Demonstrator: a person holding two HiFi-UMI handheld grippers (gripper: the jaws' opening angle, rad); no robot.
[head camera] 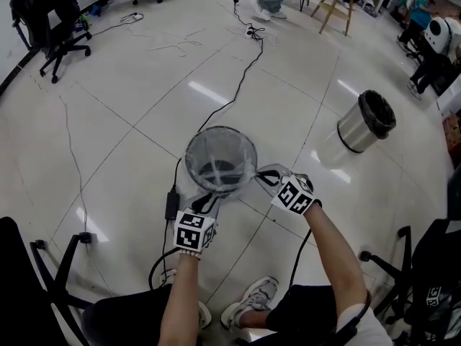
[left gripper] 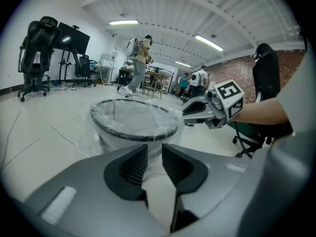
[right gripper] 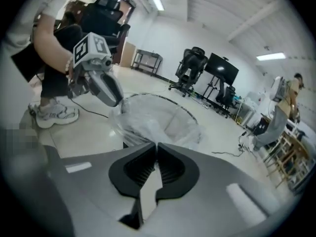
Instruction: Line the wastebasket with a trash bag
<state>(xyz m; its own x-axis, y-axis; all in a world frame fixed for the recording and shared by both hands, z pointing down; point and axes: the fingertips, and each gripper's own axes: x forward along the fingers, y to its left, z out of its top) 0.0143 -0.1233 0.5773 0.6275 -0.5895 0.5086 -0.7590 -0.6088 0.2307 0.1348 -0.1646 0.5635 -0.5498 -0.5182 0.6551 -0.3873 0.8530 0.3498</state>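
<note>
Item 1. Wastebasket [head camera: 187, 157]: round, mesh-walled, upright on the tiled floor [head camera: 130, 71], directly in front of my knees.

Item 2. Trash bag [left gripper: 132, 116]: clear film, set inside the wastebasket and folded out over the dark rim. Loose film hangs down the outside wall on my side.

Item 3. My left hand-held gripper [left gripper: 154, 149]: jaws a narrow gap apart, with only floor showing between them. It is near the rim on my side. From the right gripper view its tips look to sit against the film at the rim, though contact is hard to confirm.

Item 4. My right hand-held gripper [right gripper: 157, 149]: jaws closed tip to tip, holding nothing. It is just beside the rim on the right side of the wastebasket, pointing in toward it.

Item 5. Second bin [head camera: 366, 121]: silvery cylinder with a dark liner, well apart to the right.

Item 6. Cable [head camera: 241, 78]: black, running across the floor from the far side to the wastebasket.

Item 7. Office chair [head camera: 54, 27]: black, far left.

Item 8. Stool [head camera: 338, 4]: wooden, at the far edge.
</note>
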